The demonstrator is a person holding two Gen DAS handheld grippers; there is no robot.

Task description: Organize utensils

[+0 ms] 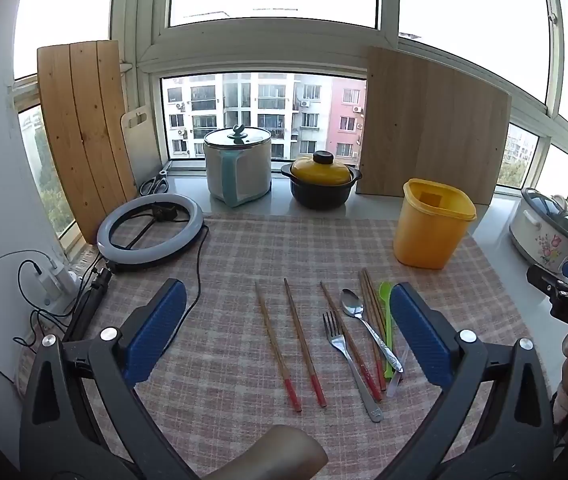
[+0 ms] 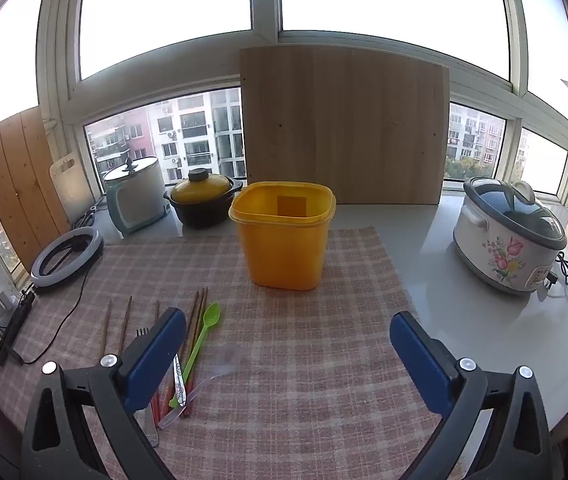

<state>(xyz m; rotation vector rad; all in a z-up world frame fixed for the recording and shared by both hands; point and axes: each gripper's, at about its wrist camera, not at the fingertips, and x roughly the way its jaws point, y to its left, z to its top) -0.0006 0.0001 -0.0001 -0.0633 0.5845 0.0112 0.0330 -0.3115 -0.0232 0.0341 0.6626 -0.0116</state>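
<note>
Utensils lie on a checked cloth [image 1: 224, 264]: two red-tipped wooden chopsticks [image 1: 290, 340], a metal fork [image 1: 344, 356], a metal spoon [image 1: 364, 324], more chopsticks [image 1: 372, 320], a green plastic spoon [image 1: 386, 300] and a clear plastic spoon [image 2: 208, 384]. An empty yellow container [image 1: 430, 226] stands behind them. My left gripper [image 1: 288, 332] is open above the chopsticks, holding nothing. My right gripper [image 2: 288, 352] is open over bare cloth, right of the green spoon [image 2: 204, 328], in front of the container [image 2: 284, 240].
A ring light [image 1: 150, 232] with cables lies at the left. A white pot [image 1: 240, 166], a yellow-lidded black pot [image 1: 320, 178] and wooden boards [image 1: 432, 124] stand along the window. A flowered rice cooker [image 2: 508, 236] sits at the right on the white counter.
</note>
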